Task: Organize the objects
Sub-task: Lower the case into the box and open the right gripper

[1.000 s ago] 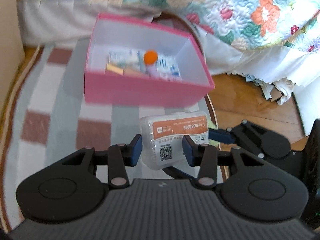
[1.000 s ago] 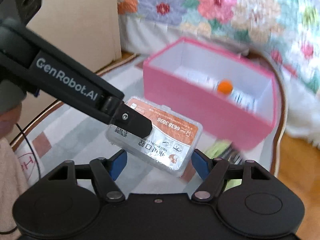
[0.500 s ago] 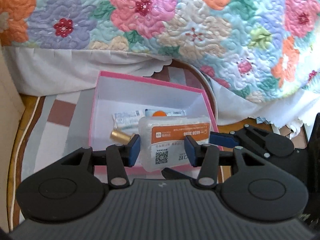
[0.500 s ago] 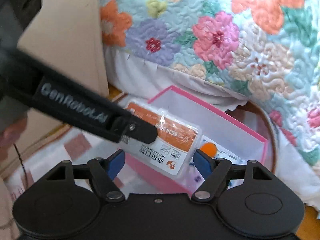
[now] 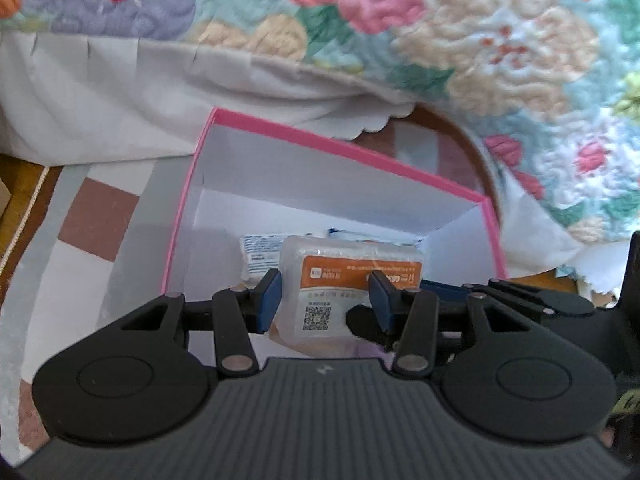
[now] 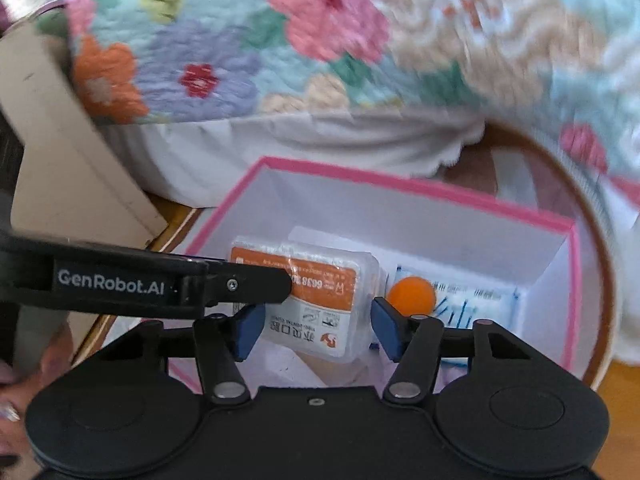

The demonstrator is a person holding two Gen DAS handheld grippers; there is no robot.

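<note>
The clear plastic case (image 5: 350, 286) with the orange label looks light, stiff and slick; its short sides suit gripping. It hangs over the pink box (image 5: 320, 148), left gripper (image 5: 324, 296) jaws holding it. Right gripper (image 6: 316, 330), at three o'clock, has jaws wide.

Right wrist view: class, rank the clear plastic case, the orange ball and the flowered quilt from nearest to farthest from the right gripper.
From the right gripper:
1. Clear plastic case, between its fingers, over the pink box.
2. Orange ball, in the box, just right of the case.
3. Flowered quilt, behind the box.
</note>
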